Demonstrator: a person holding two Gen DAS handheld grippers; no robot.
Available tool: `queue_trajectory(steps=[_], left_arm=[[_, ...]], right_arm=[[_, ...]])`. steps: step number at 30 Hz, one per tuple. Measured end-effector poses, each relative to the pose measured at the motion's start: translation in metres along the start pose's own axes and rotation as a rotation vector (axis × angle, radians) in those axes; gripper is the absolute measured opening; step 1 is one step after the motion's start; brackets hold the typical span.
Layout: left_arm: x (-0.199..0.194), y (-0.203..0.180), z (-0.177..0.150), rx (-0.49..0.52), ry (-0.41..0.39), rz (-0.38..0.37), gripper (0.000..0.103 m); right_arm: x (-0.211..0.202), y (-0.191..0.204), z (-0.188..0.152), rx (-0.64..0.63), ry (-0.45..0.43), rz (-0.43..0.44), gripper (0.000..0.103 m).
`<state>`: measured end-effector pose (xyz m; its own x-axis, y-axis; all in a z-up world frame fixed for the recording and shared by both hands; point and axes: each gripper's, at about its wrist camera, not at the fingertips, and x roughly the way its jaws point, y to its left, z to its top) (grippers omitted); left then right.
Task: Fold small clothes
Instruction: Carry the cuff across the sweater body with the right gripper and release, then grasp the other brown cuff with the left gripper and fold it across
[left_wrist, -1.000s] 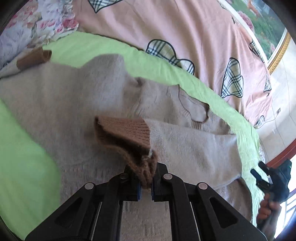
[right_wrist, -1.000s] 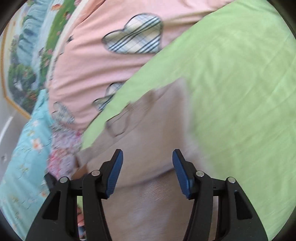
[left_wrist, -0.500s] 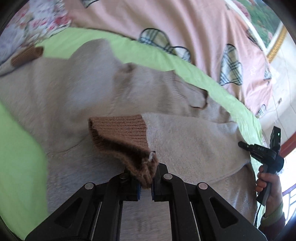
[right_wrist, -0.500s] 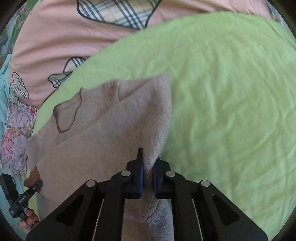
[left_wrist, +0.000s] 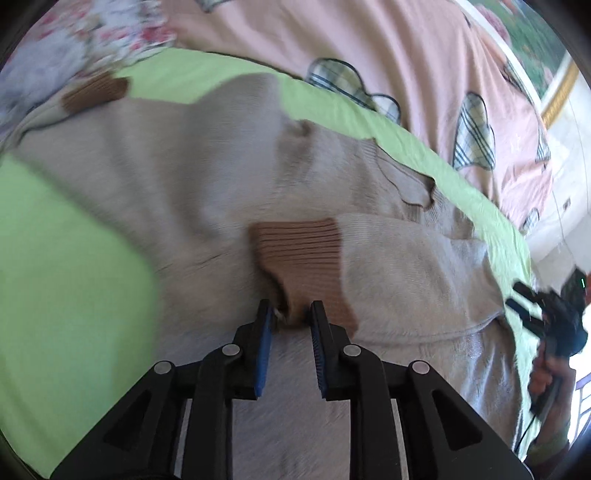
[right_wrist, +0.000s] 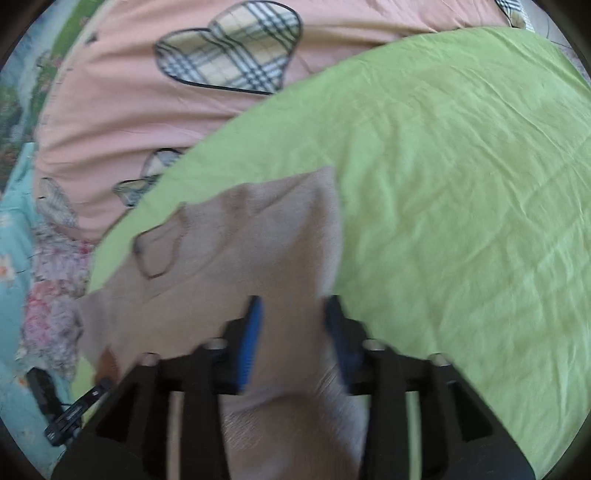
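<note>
A beige knit sweater (left_wrist: 192, 173) with brown ribbed cuffs lies on a green sheet (left_wrist: 62, 273). One sleeve is folded across its body, and its brown cuff (left_wrist: 299, 254) lies just ahead of my left gripper (left_wrist: 290, 317), whose jaws stand open with the cuff's edge between the tips. The other brown cuff (left_wrist: 96, 94) lies far left. In the right wrist view my right gripper (right_wrist: 293, 314) is open over the sweater's folded side (right_wrist: 258, 240), near its right edge. The neckline (right_wrist: 159, 247) shows at left.
A pink quilt with plaid hearts (right_wrist: 229, 62) lies beyond the green sheet (right_wrist: 461, 184). Floral bedding (right_wrist: 48, 295) is at the left. The right gripper and the hand holding it show at the right edge of the left wrist view (left_wrist: 554, 325).
Both grippers have opened: the left let go of the brown cuff, which now lies on the sweater, and the right released the sweater's edge it pinched half a second ago.
</note>
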<state>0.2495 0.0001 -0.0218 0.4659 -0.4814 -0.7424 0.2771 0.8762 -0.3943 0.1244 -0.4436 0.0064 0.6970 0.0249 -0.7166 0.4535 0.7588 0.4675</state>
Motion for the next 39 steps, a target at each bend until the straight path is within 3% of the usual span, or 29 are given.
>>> queue_trajectory(steps=[5,10,14,16,20,26,27,28,29,30,35,39], left_arm=[[-0.029,0.041,0.004,-0.078,-0.057,0.058,0.022],[-0.049,0.08,0.033,-0.099,-0.119,0.204,0.039],[-0.052,0.098,0.075,-0.02,-0.167,0.398,0.048],[-0.049,0.105,0.094,0.02,-0.176,0.452,0.062],[-0.026,0.123,0.137,0.095,-0.141,0.548,0.07],[0.02,0.153,0.173,0.182,-0.028,0.639,0.077],[0.025,0.156,0.174,0.188,-0.016,0.638,0.072],[0.028,0.159,0.175,0.193,-0.013,0.633,0.048],[0.03,0.161,0.175,0.19,-0.009,0.623,0.032],[0.029,0.163,0.176,0.173,-0.004,0.615,0.01],[-0.006,0.158,0.169,0.09,-0.078,0.524,0.004],[-0.046,0.117,0.142,0.077,-0.153,0.391,0.003]], right_arm=[[-0.005,0.027,-0.047,-0.031,0.084,0.127,0.062],[0.003,0.047,-0.088,-0.058,0.191,0.202,0.062],[0.009,0.06,-0.109,-0.068,0.236,0.241,0.062],[0.011,0.066,-0.117,-0.073,0.254,0.25,0.062],[0.013,0.07,-0.123,-0.056,0.257,0.251,0.062],[0.009,0.07,-0.124,-0.036,0.252,0.236,0.062],[0.008,0.07,-0.123,-0.039,0.249,0.232,0.062],[0.008,0.071,-0.123,-0.041,0.248,0.231,0.062],[0.007,0.072,-0.123,-0.044,0.246,0.23,0.062],[0.007,0.074,-0.123,-0.048,0.244,0.23,0.062],[0.007,0.082,-0.127,-0.07,0.241,0.243,0.062],[0.007,0.085,-0.13,-0.073,0.24,0.262,0.062]])
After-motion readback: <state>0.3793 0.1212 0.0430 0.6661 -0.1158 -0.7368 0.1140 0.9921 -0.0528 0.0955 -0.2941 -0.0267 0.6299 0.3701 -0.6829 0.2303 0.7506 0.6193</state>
